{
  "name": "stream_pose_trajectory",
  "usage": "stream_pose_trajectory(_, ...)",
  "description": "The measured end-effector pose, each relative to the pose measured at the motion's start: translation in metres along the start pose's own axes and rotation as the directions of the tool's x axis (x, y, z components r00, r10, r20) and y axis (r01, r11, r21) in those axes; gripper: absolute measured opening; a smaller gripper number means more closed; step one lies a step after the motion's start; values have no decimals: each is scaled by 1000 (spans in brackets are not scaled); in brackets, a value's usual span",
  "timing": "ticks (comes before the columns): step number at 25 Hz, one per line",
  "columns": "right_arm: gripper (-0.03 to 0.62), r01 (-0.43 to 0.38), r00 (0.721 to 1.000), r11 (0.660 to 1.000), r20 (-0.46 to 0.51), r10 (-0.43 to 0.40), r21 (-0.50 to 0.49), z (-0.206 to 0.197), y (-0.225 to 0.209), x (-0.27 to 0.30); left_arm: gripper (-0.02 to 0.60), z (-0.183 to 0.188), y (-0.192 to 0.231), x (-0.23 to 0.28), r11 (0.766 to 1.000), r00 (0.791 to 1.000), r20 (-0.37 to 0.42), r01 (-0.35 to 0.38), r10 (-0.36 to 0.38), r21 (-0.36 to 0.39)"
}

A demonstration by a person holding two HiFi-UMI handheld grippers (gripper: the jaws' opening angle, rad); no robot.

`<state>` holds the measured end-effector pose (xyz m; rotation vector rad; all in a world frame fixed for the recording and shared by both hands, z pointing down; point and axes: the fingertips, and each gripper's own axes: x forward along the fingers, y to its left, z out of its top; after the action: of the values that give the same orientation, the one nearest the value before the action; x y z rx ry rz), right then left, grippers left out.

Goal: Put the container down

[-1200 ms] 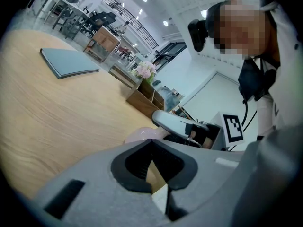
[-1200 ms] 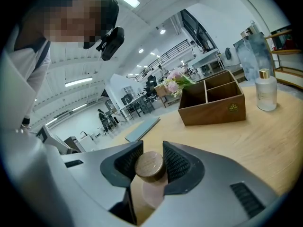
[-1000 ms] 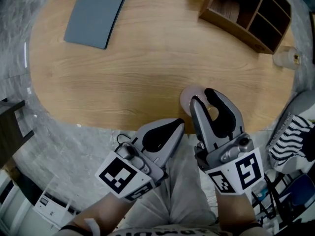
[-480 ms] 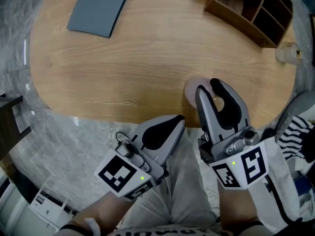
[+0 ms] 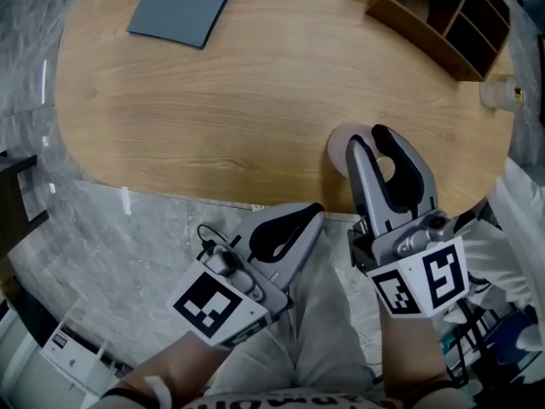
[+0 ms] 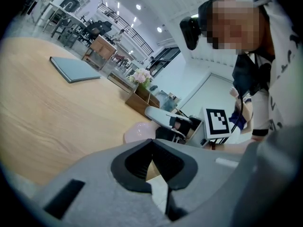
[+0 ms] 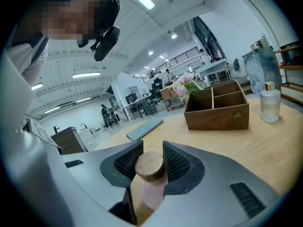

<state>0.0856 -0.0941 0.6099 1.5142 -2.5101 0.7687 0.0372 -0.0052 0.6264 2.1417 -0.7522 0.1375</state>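
Observation:
A pink container (image 5: 342, 148) with a round wooden cap (image 7: 150, 164) sits between the jaws of my right gripper (image 5: 375, 149), which is shut on it at the cap. It hangs over the near edge of the wooden table (image 5: 213, 118); I cannot tell whether its base touches the top. The left gripper view shows the pink container (image 6: 138, 132) low over the tabletop with the right gripper (image 6: 174, 122) behind it. My left gripper (image 5: 312, 216) is shut and empty, just off the table's near edge, left of the right one.
A dark wooden organiser box (image 5: 443, 15) stands at the far right of the table. Beside it is a clear bottle with a gold cap (image 5: 501, 92). A grey-blue folder (image 5: 183, 2) lies at the far left. My lap is below the table edge.
The head view has shifted, so the table and its things sit higher and further right in the picture. The left gripper has drifted slightly off the table edge. The right gripper keeps its hold.

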Motion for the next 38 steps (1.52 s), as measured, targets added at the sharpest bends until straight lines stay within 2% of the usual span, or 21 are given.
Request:
stream_pose_trajectory(12,115,-12,1000,999,8,12,-36,-3,4,-1,15,-9,1,-6,1000,1000,14,-13,13,-17)
stream_pose_trajectory(19,115,-11,1000,995,-1,11,-95,-5,7,1,15,-6,-2,-8,1000,999,31,-12,13,-22)
stream_pose_trajectory(31,115,30,1000,989,11,-28,-142,-9,6,2,15,29,-7,-32,997,993,92,-70,73,-30)
stream_pose_trajectory(34,115,54,997,984,-37,-61,-169,-15,4,4,15,48,-15,-41,997,993,92,-76,78,-18)
stream_pose_trajectory(38,115,61,982,977,-164,-96,-202,-28,3,7,15,81,-30,-53,996,992,98,-81,78,29)
